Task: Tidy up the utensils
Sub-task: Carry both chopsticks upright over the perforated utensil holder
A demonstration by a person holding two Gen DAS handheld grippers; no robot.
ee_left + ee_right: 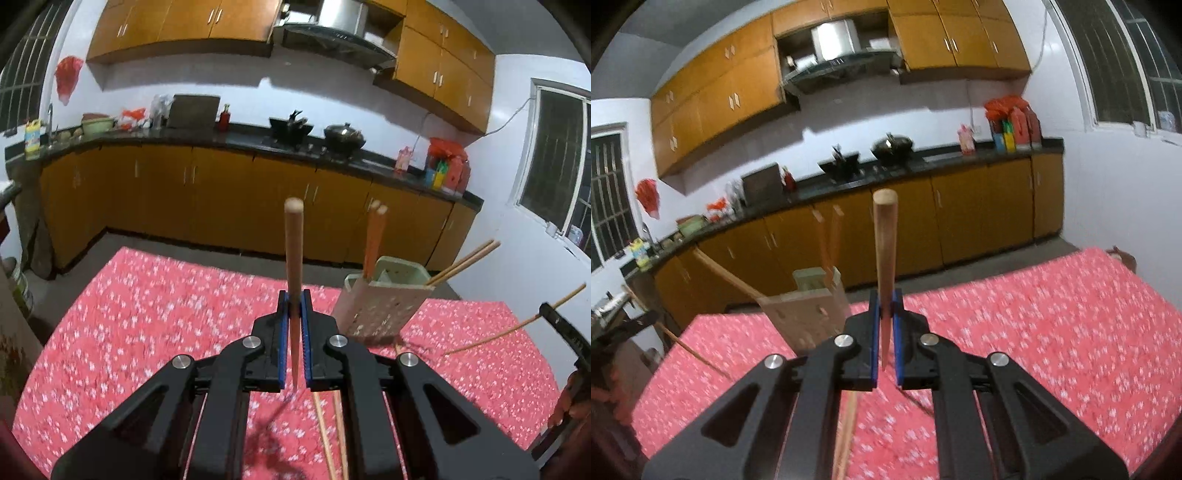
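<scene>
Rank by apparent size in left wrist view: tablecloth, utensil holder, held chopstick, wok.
1. tablecloth
2. utensil holder
3. chopstick in the left gripper, inflated by nearness to the camera, so unsure against the holder
4. wok, far off

A red cloth (166, 314) with small white flowers covers the bench. Behind it runs a dark counter (240, 138) over orange-brown lower cupboards (221, 199), with matching upper cupboards (177, 22) on the white wall. A black wok (290, 129) and a lidded pot (344, 136) sit on the stove beneath a steel hood (332, 33). A red bottle (224, 117), a green basin (96, 123) and red bags (448, 157) stand on the counter. A barred window (554, 162) is at right.
</scene>
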